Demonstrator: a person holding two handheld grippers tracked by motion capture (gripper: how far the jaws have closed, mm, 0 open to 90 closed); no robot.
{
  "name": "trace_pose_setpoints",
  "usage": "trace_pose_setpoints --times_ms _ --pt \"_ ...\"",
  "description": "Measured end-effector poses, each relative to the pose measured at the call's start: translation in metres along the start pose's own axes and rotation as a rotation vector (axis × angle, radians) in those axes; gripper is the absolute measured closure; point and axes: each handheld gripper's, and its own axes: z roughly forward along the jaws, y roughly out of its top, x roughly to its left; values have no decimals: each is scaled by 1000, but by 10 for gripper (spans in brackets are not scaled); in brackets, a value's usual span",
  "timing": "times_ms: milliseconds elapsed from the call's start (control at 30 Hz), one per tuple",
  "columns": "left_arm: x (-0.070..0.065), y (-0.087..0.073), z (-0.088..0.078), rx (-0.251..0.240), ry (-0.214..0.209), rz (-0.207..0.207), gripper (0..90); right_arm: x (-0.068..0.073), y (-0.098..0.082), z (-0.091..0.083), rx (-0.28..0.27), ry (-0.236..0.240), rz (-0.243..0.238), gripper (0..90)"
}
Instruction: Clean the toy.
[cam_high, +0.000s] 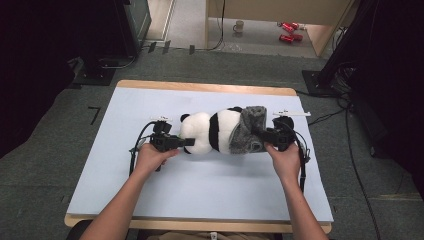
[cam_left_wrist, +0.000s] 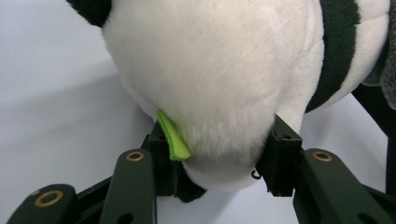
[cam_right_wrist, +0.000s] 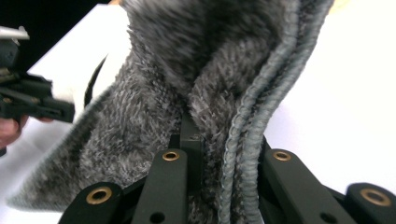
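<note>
At centre-left of the high view, the left gripper (cam_high: 189, 142) clamps the head end of a plush panda (cam_high: 210, 131), apparently to anchor the toy; in the left gripper view its jaws press into white fur beside a small green tag (cam_left_wrist: 173, 140). The panda lies on its side at the middle of the frame. To its right, a grey fuzzy knit garment (cam_high: 247, 131) covers the toy's lower half, and the right gripper (cam_high: 261, 135) is clenched on the ribbed edge (cam_right_wrist: 252, 135), seemingly to draw the fabric along the body. Underneath, a pale blue table (cam_high: 150, 105) with a wooden rim stands on grey carpet; at upper right, a mug (cam_high: 239, 26) and red cans (cam_high: 288, 31) sit on the floor.
</note>
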Motion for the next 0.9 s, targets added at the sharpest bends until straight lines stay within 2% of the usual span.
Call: trace_pose_setpoints --times_ms 100,333,433,633,767,900 --pt "-1 0 0 -4 1 -1 556 1 4 -5 -31 61 22 779" --pt "-10 -3 -1 -18 15 21 557 30 14 0 -40 165 -23 779" --pt "-16 -4 -4 -18 6 -4 556 45 18 4 -31 202 -55 779" --pt "-34 -9 -8 -39 33 14 555 74 22 21 9 274 -117 780" --pt "-47 -13 -12 -55 33 -15 549 93 22 36 52 320 -161 779" --pt "-59 -16 -12 -73 53 -2 550 111 20 49 86 328 -212 779"
